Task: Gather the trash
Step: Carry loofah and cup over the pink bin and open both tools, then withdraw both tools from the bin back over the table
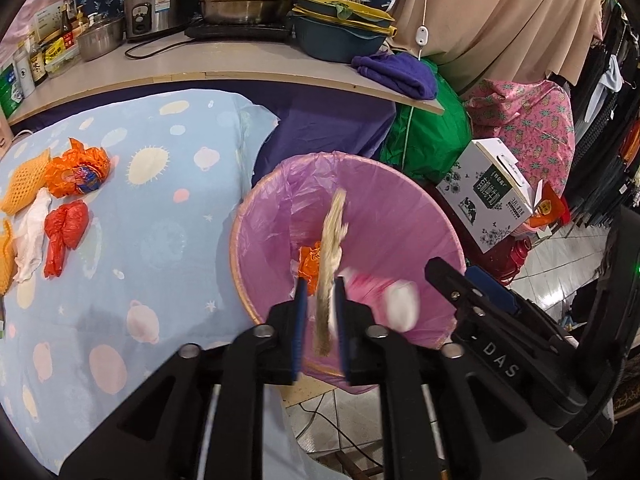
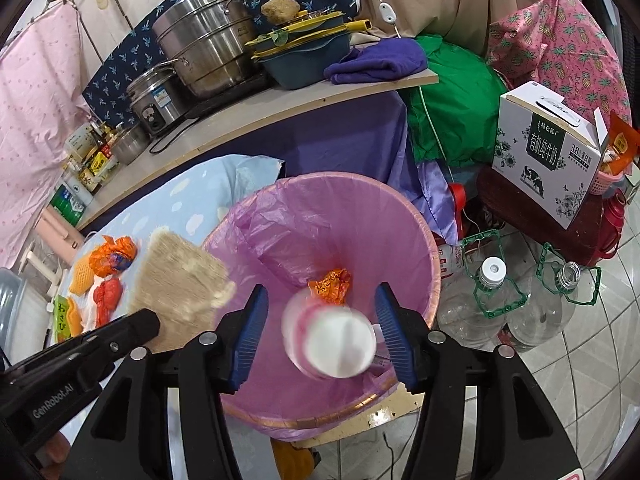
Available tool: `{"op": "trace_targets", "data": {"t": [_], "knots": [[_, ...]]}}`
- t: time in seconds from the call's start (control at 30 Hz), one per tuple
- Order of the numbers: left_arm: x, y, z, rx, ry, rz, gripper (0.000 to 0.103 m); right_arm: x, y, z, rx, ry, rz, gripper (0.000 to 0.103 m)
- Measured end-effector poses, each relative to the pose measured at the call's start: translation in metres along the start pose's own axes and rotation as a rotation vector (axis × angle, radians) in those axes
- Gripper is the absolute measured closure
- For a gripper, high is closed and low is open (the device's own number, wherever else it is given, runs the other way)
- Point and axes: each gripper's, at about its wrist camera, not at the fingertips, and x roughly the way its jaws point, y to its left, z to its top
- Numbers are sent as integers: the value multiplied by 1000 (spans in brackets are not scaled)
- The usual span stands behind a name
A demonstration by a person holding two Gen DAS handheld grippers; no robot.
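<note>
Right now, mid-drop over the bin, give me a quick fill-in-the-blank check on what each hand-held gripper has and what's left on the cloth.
1. The left hand-held gripper holds a flat beige ____ edge-on.
2. The right hand-held gripper stands ____ around the white cup.
3. The bin is lined with a ____ bag.
4. The red bag lies on the ____ cloth.

Missing words: mat; open; pink; blue

The bin [image 2: 434, 264] stands right of the table [image 1: 168, 248]; a wrapper [image 2: 330, 286] lies in the bin, bottles [image 2: 476, 308] right of it.
</note>
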Motion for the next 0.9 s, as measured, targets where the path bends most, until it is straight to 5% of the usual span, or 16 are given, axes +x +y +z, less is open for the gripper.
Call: {"op": "trace_targets", "data": {"t": [0.1,0.9], "knots": [[-3,2,0,-4,-12,13,71,-1,3,1,-8,0,4,49],[-37,71,-14,-129,-50,91,69,0,75,-8,-126,20,78,49]]}}
